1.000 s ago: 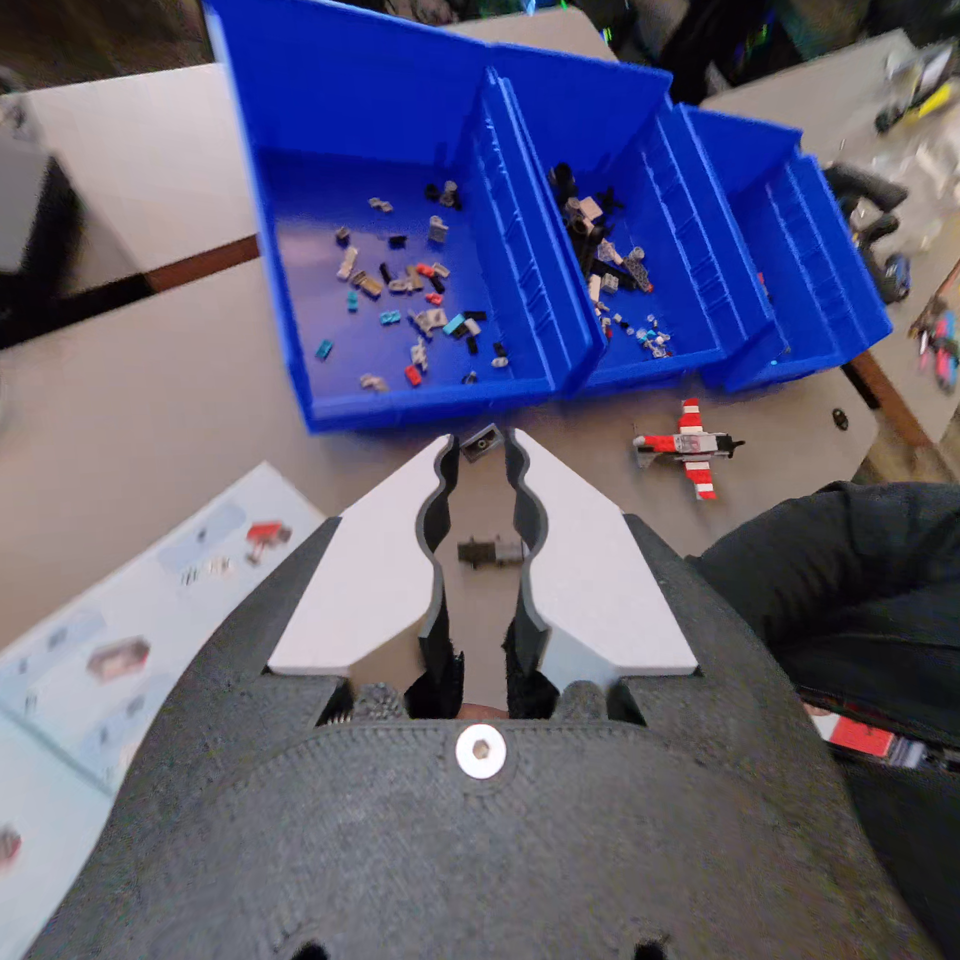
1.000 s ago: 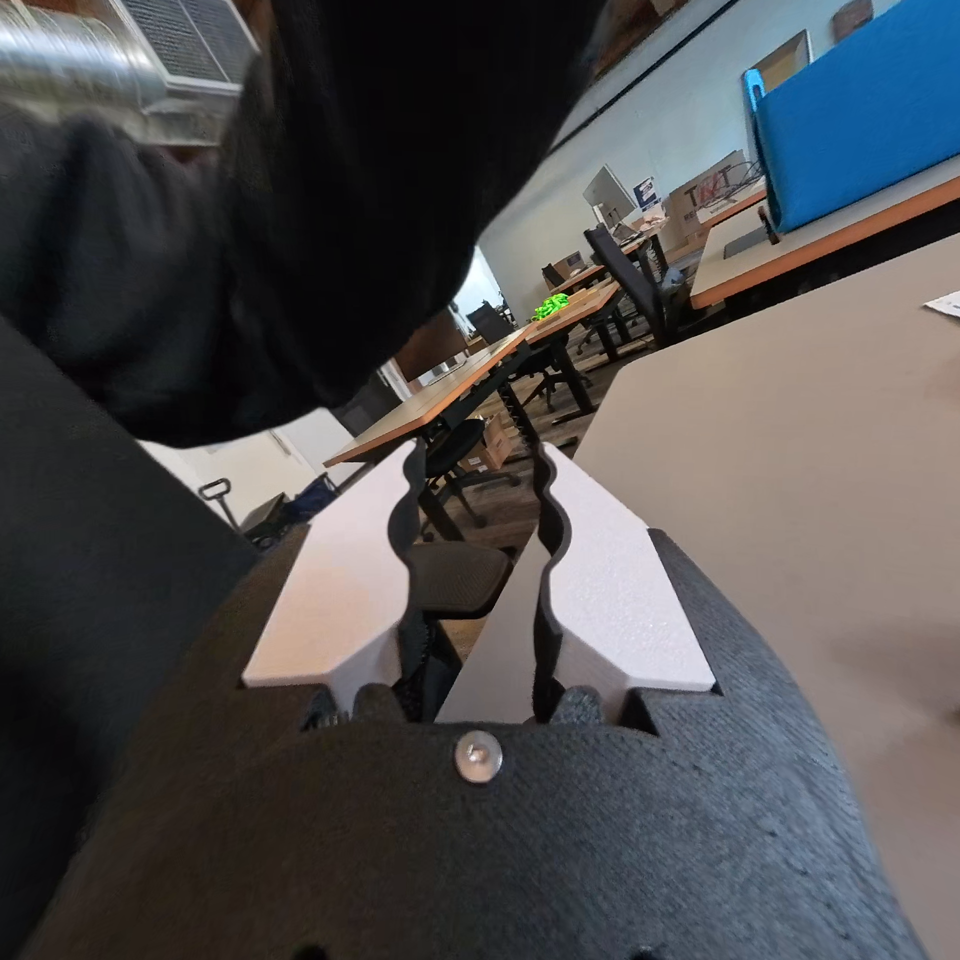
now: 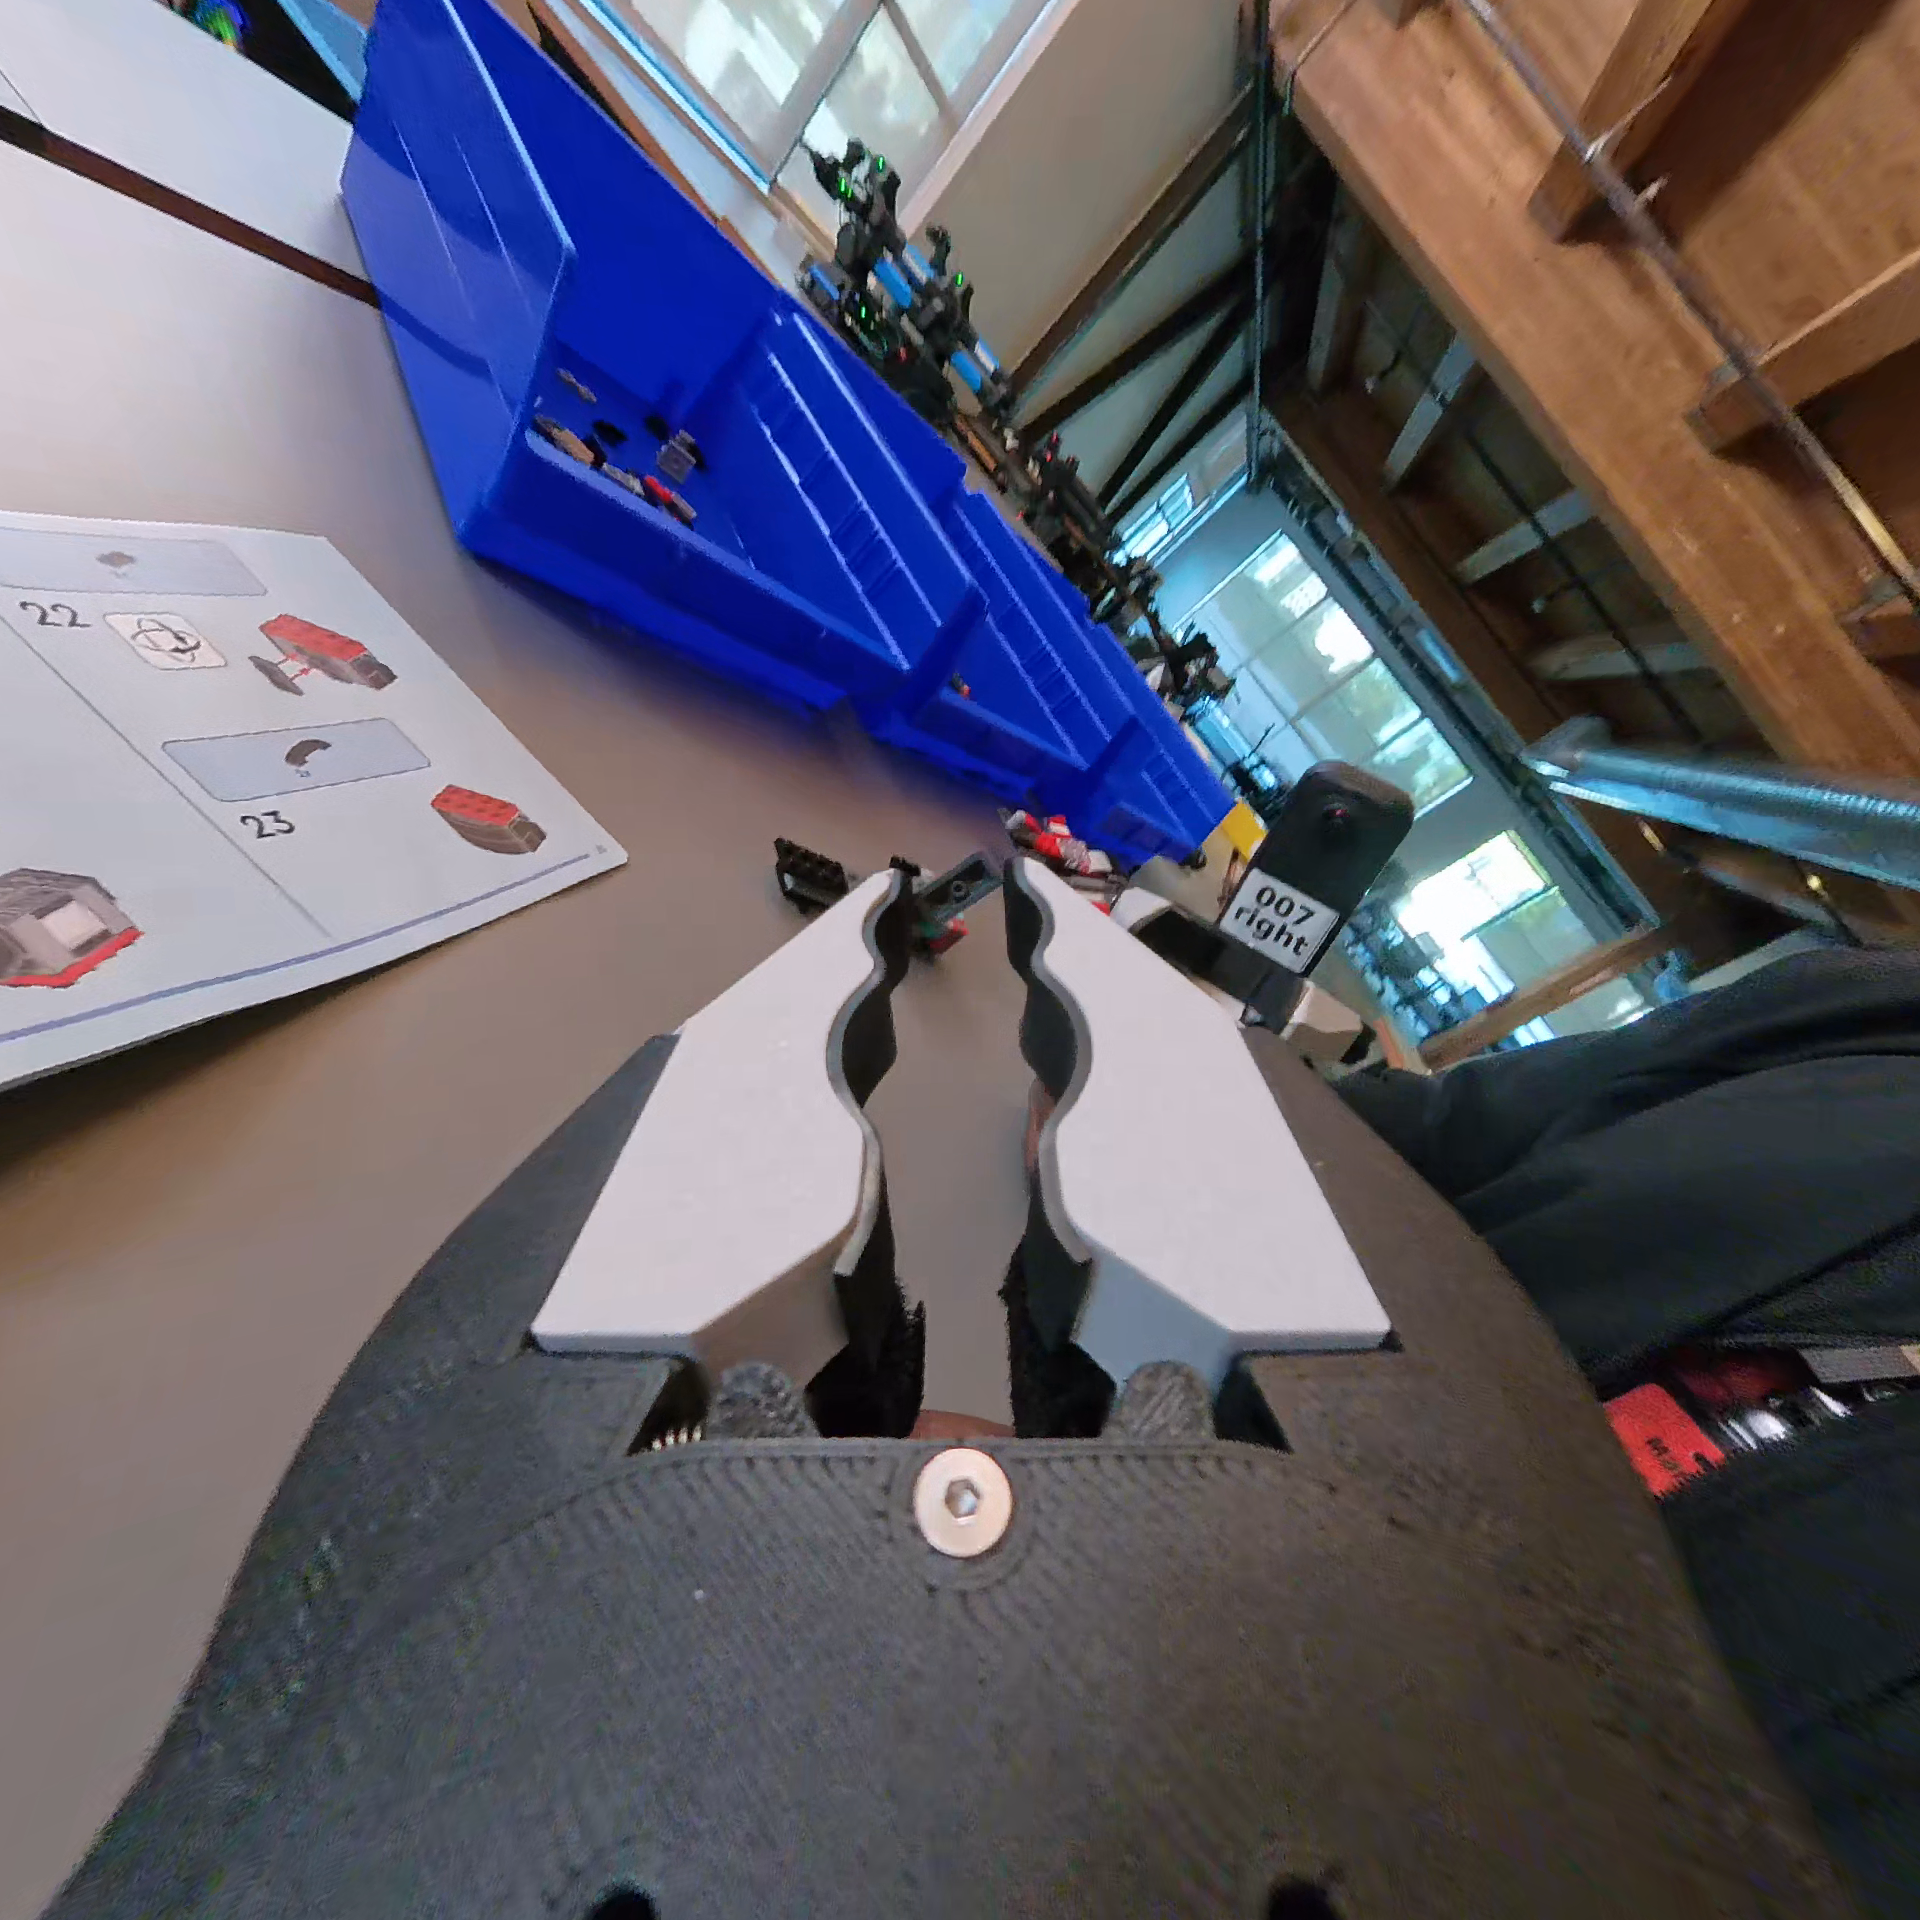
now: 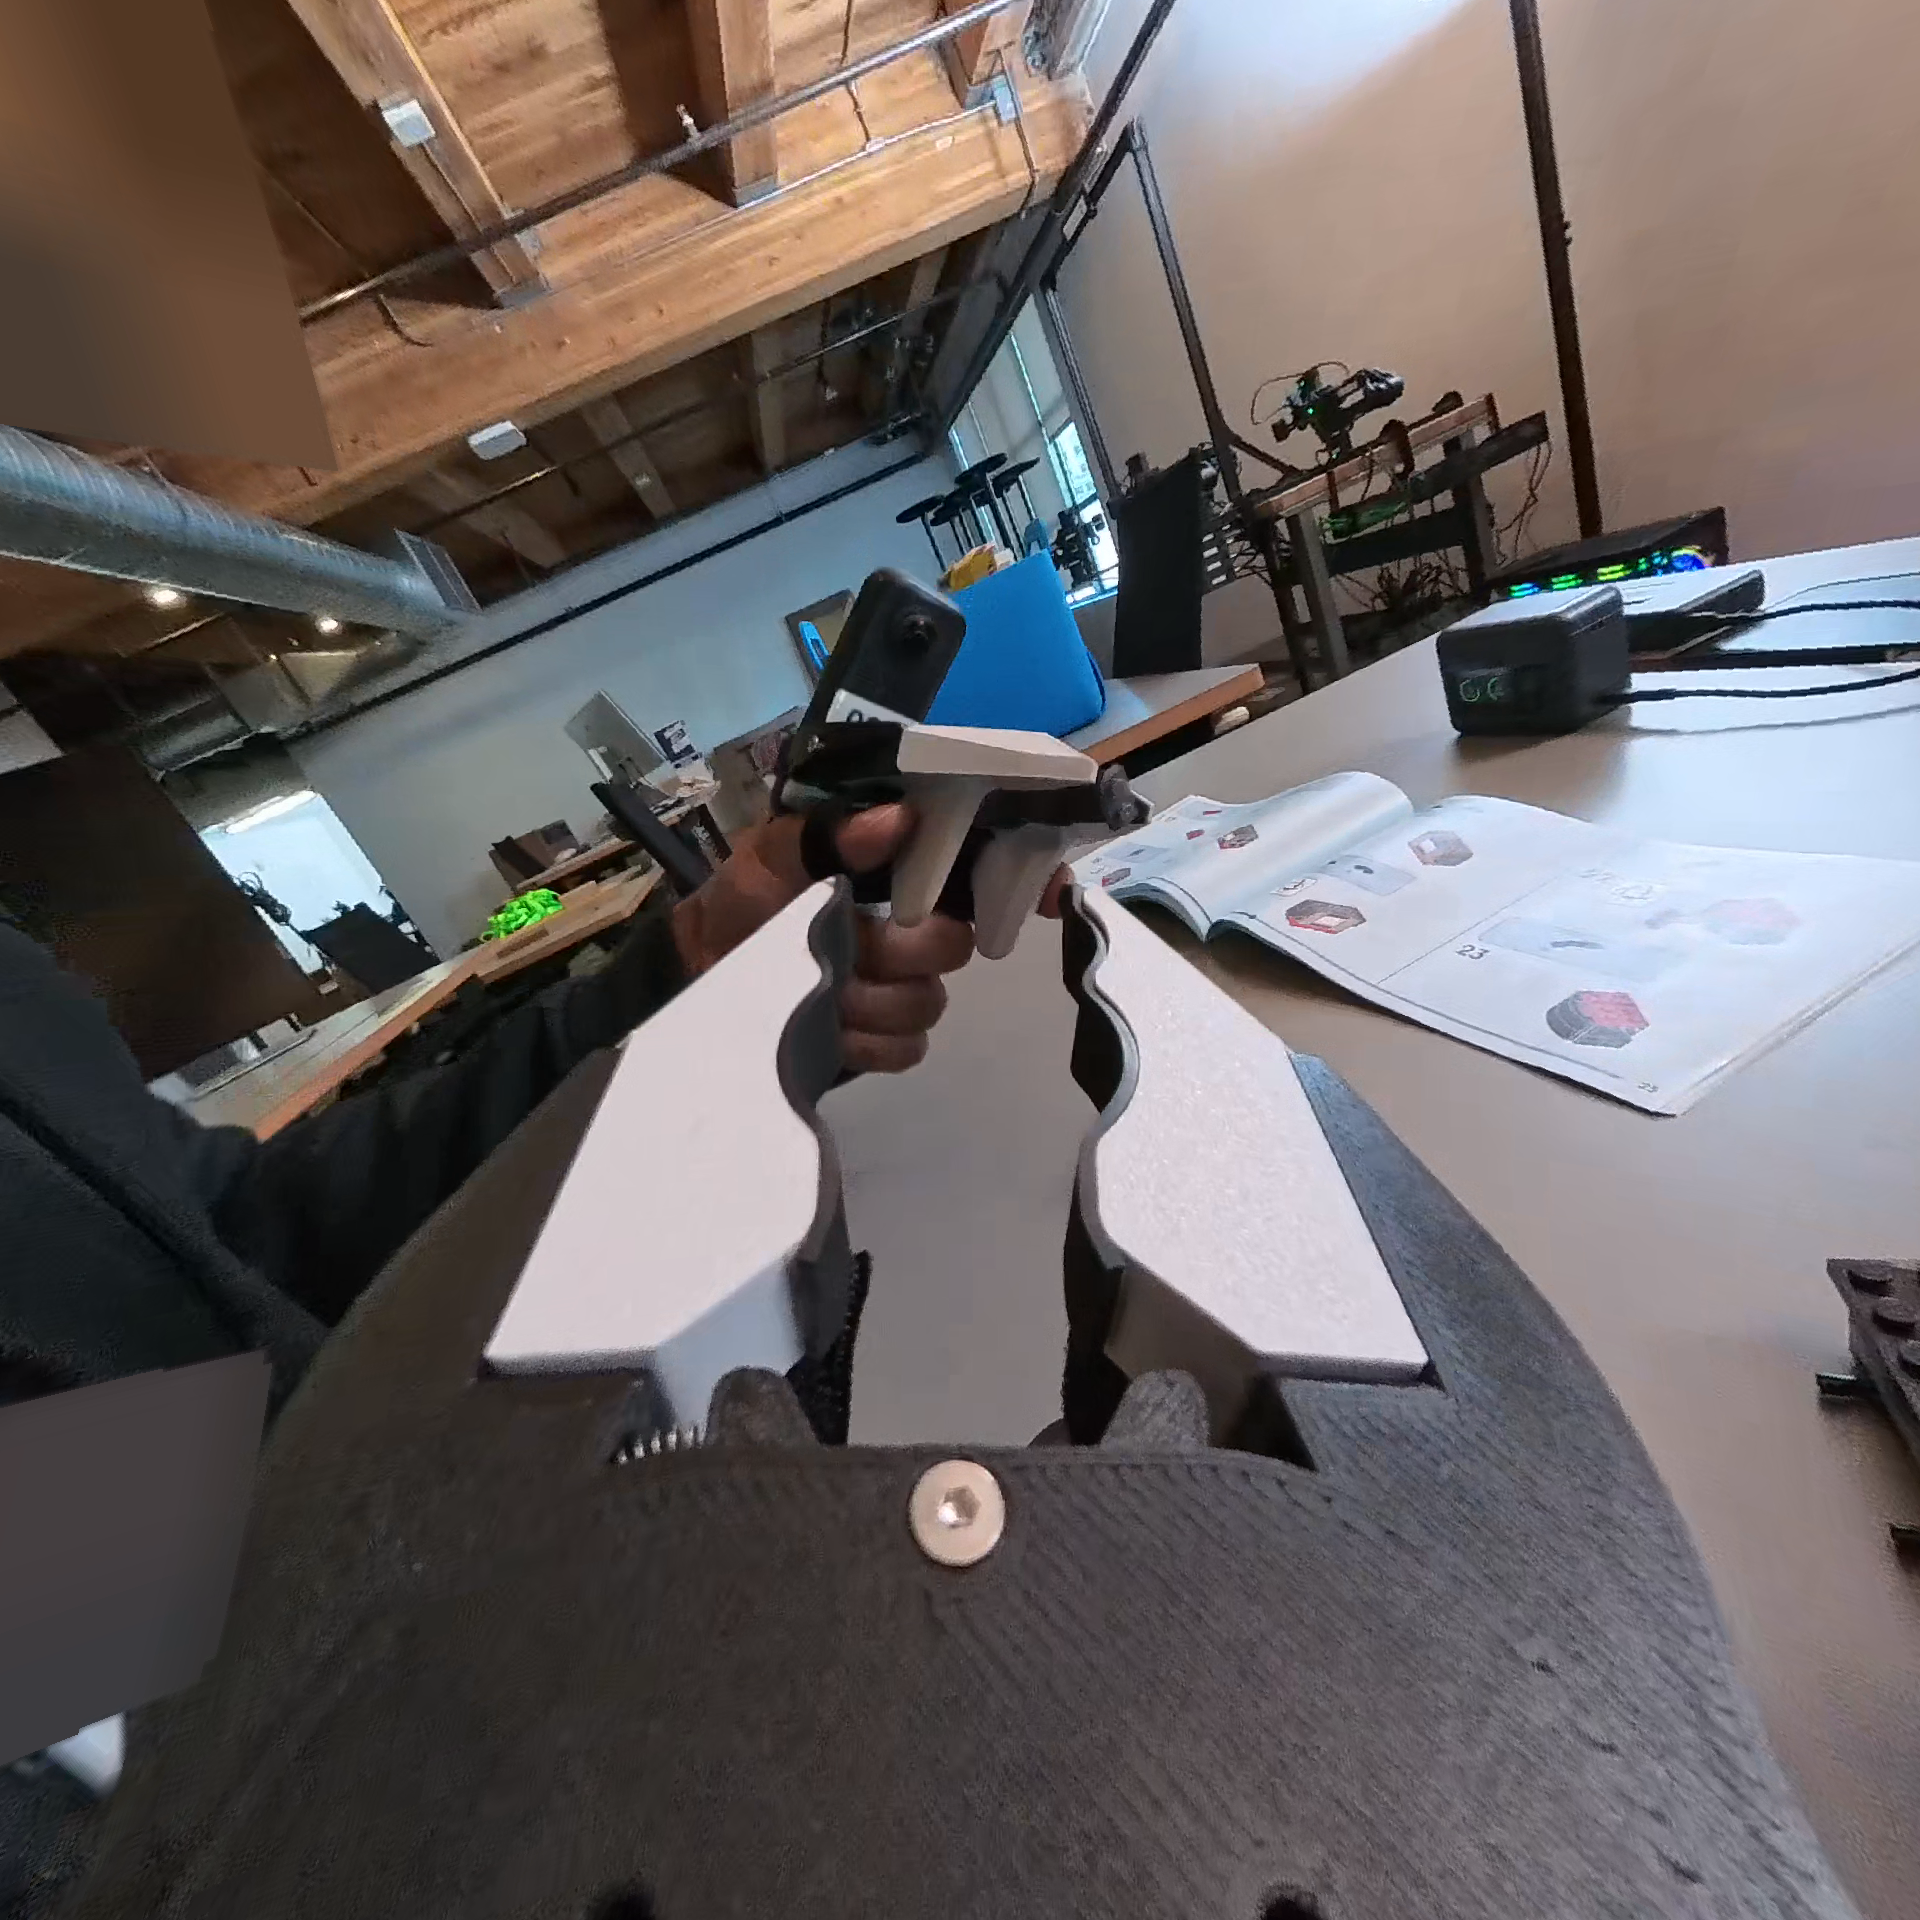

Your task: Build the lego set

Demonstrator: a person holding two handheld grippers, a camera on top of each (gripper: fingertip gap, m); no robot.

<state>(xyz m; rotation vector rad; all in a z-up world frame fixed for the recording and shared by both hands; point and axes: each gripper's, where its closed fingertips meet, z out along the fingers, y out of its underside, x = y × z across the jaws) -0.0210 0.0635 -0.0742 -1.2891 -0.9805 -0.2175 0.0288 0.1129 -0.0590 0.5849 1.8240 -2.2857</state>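
Observation:
My left gripper (image 3: 954,896) is low over the grey table (image 3: 312,1195) and shut on a small dark grey lego piece (image 3: 971,881) at its fingertips. It also shows in the right wrist view (image 4: 1101,805), held by a hand, with the piece (image 4: 1124,800) at its tip. My right gripper (image 4: 956,904) is open and empty, and points at the left gripper. Its camera (image 3: 1335,831) shows to the right in the left wrist view. A black lego piece (image 3: 805,873) lies on the table just left of the left fingertips. A red and white lego plane (image 3: 1049,836) lies beyond them.
A row of blue bins (image 3: 623,416) with loose lego pieces stands at the back. An open instruction booklet (image 3: 260,748) lies to the left and also shows in the right wrist view (image 4: 1507,914). A black studded plate (image 4: 1881,1340) and a black box with cables (image 4: 1527,670) lie on the table. Spacing between my two grippers at the tips: around 8 cm.
My left gripper has dropped from above the bins to low over the table and tilted, still holding the piece. My right gripper has swung round to face the left gripper and opened wider.

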